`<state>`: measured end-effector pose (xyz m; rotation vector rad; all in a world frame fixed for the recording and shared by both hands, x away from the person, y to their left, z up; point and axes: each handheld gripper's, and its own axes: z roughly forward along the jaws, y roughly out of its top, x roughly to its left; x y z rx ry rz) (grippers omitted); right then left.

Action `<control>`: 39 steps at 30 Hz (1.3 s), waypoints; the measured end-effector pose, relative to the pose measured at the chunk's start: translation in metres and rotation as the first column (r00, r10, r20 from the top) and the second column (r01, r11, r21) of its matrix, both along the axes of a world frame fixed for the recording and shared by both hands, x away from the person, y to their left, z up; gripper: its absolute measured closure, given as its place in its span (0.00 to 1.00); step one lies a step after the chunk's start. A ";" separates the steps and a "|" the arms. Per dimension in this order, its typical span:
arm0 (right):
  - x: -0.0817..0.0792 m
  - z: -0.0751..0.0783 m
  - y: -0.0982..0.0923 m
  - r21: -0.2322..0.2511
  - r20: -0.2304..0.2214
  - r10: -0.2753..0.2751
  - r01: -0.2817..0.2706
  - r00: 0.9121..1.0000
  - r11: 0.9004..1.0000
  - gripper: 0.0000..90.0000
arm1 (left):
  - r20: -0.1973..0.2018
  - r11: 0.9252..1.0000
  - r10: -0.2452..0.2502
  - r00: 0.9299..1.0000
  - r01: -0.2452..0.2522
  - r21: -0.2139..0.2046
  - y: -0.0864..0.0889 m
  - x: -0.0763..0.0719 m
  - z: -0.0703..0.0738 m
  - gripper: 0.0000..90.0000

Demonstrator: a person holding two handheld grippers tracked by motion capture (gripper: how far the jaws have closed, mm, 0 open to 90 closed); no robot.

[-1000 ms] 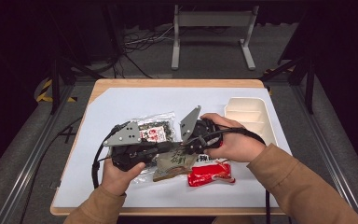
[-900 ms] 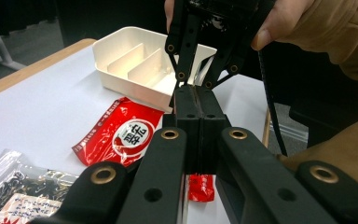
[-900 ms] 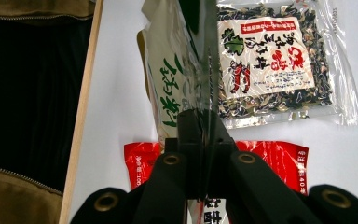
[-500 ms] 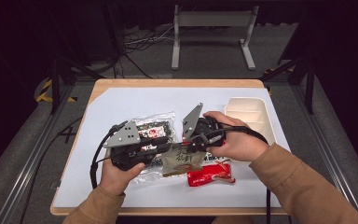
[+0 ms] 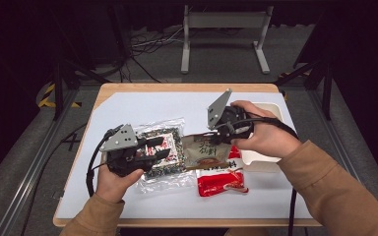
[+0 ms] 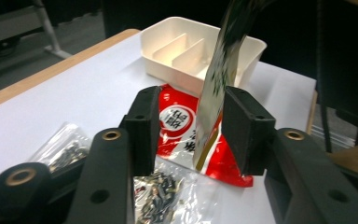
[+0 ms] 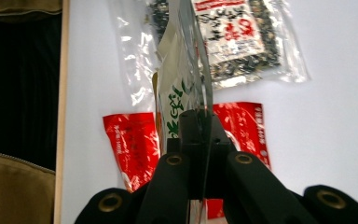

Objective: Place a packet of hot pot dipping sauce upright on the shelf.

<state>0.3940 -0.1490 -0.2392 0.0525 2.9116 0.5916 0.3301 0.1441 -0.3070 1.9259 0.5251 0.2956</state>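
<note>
At the centre of the high view the right gripper (image 5: pixel 225 132) has its jaws clamped tight on the edge of a brown snack pouch (image 5: pixel 204 152), which hangs clear of the desk (image 5: pixel 128 105) between the two hands. In the right gripper view the pouch (image 7: pixel 186 79) runs edge-on up the middle of the frame from the closed jaws.

The left gripper (image 5: pixel 157 148), left of centre in the high view, has just been opening its jaws; they now stand about half wide. In the left gripper view the pouch (image 6: pixel 216 88) hangs in the gap between them, close to the right-hand jaw; whether it touches that jaw cannot be told.

Under the pouch a red packet (image 5: pixel 221 182) lies flat, lower centre of the high view. A clear bag of seeds (image 5: pixel 165 147) lies under the left gripper. A white divided tray (image 6: pixel 191 49) sits at the upper middle of the left gripper view, just behind the red packet (image 6: pixel 182 126).
</note>
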 end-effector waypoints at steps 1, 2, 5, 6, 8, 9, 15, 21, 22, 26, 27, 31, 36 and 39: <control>0.000 0.000 0.000 0.000 0.000 0.000 0.000 1.000 1.000 0.99 | -0.001 1.000 0.010 1.000 -0.010 0.000 0.002 0.000 -0.001 0.62; 0.004 0.005 -0.006 0.004 0.010 -0.022 0.022 1.000 1.000 0.99 | -0.001 1.000 0.022 1.000 -0.022 0.008 0.005 0.001 -0.002 0.61; 0.008 0.011 -0.014 0.004 0.022 -0.042 0.042 0.999 0.999 0.99 | 0.008 0.998 0.052 0.999 -0.052 0.020 0.011 0.003 -0.004 0.60; 0.011 0.014 -0.017 0.006 0.030 -0.048 0.048 0.998 0.999 0.99 | 0.006 0.998 0.063 0.998 -0.063 0.014 0.012 0.004 -0.005 0.59; 0.016 0.017 -0.023 0.013 0.040 -0.067 0.066 0.997 0.998 0.99 | 0.010 0.997 0.081 0.997 -0.081 0.014 0.016 0.006 -0.006 0.57; 0.017 0.017 -0.025 0.018 0.043 -0.072 0.071 0.997 0.997 0.99 | 0.013 0.996 0.089 0.996 -0.089 0.014 0.018 0.007 -0.007 0.57; 0.030 0.020 -0.039 0.025 0.064 -0.105 0.104 0.992 0.994 0.99 | 0.013 0.990 0.139 0.990 -0.139 0.011 0.030 0.012 -0.014 0.53; 0.046 0.025 -0.059 0.031 0.110 -0.155 0.152 0.982 0.988 0.99 | 0.000 0.982 0.187 0.982 -0.187 0.027 0.046 0.014 -0.027 0.49; 0.048 0.026 -0.062 0.035 0.114 -0.168 0.165 0.979 0.986 0.99 | -0.006 0.979 0.204 0.979 -0.203 0.031 0.052 0.014 -0.032 0.49; 0.054 0.027 -0.070 0.039 0.122 -0.192 0.188 0.974 0.981 0.99 | -0.016 0.972 0.231 0.973 -0.230 0.037 0.061 0.015 -0.038 0.47; 0.057 0.029 -0.076 0.043 0.130 -0.202 0.198 0.971 0.979 0.99 | -0.021 0.971 0.236 0.971 -0.236 0.034 0.063 0.015 -0.040 0.47; 0.064 0.033 -0.086 0.056 0.156 -0.231 0.225 0.960 0.973 0.99 | -0.033 0.964 0.265 0.964 -0.263 0.041 0.073 0.017 -0.046 0.46; 0.074 0.035 -0.100 0.058 0.190 -0.248 0.241 0.950 0.969 0.99 | -0.039 0.956 0.291 0.956 -0.289 0.049 0.081 0.019 -0.051 0.45; 0.081 0.036 -0.108 0.071 0.192 -0.269 0.260 0.944 0.963 0.99 | -0.054 0.950 0.311 0.949 -0.309 0.045 0.087 0.019 -0.055 0.45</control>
